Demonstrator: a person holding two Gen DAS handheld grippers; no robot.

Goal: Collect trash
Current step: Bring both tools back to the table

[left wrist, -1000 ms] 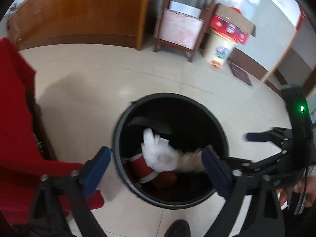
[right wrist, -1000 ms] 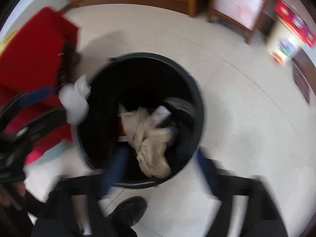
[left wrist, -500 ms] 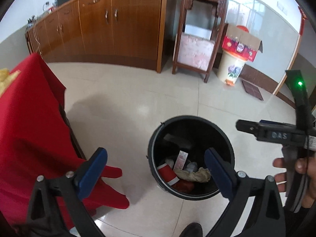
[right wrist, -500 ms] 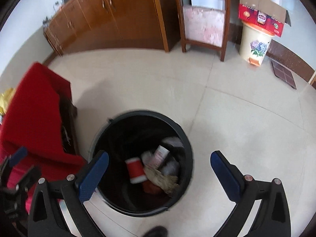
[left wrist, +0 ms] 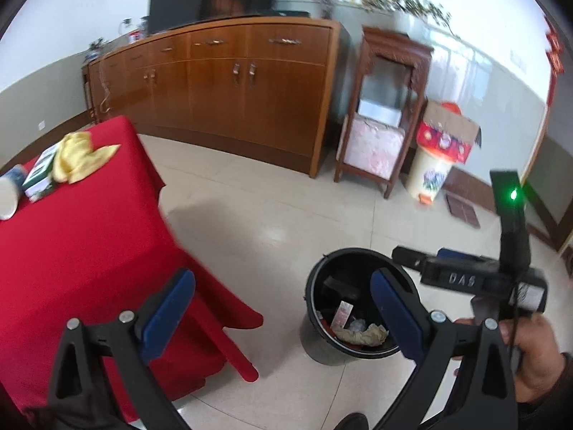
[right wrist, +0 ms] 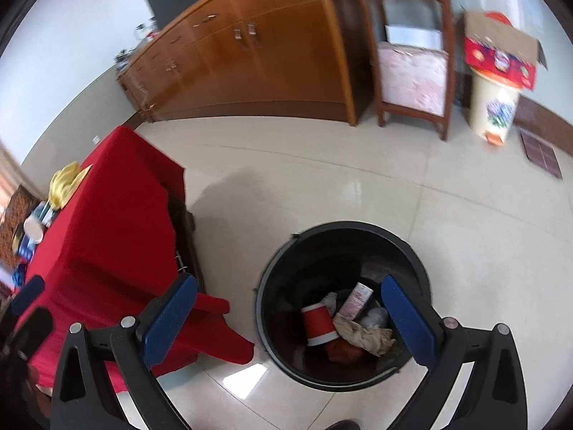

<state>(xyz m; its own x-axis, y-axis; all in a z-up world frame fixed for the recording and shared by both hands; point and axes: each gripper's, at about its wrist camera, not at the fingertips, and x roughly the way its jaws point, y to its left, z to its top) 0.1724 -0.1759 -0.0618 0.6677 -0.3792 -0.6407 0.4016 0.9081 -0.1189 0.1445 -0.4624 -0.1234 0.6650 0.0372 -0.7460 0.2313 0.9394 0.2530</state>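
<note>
A black round trash bin (left wrist: 315, 340) (right wrist: 272, 322) stands on the tiled floor and holds a red paper cup (right wrist: 318, 326), a crumpled beige rag (right wrist: 365, 335), a small carton (right wrist: 356, 295) and other scraps. My left gripper (left wrist: 283, 313) hangs open and empty, above the floor between the red-covered table (left wrist: 71, 251) and the bin. My right gripper (right wrist: 290, 317) is open and empty over the bin's left side. It also shows in the left wrist view, held in a hand (left wrist: 533, 354). On the table lie a yellow cloth (left wrist: 77, 157), a box (left wrist: 41, 173) and a white cup (left wrist: 5, 197).
A long wooden sideboard (left wrist: 229, 86) runs along the far wall. Right of it stand a dark wooden stand (left wrist: 386, 107) and a cream pedal bin (left wrist: 431, 175) with a cardboard box (left wrist: 449, 132) on top. Open tiled floor (right wrist: 358, 186) lies between them and the black bin.
Both grippers have risen away from the bin, tilting up toward the room. The white bag and rag that were dropping a second ago now lie in the bin.
</note>
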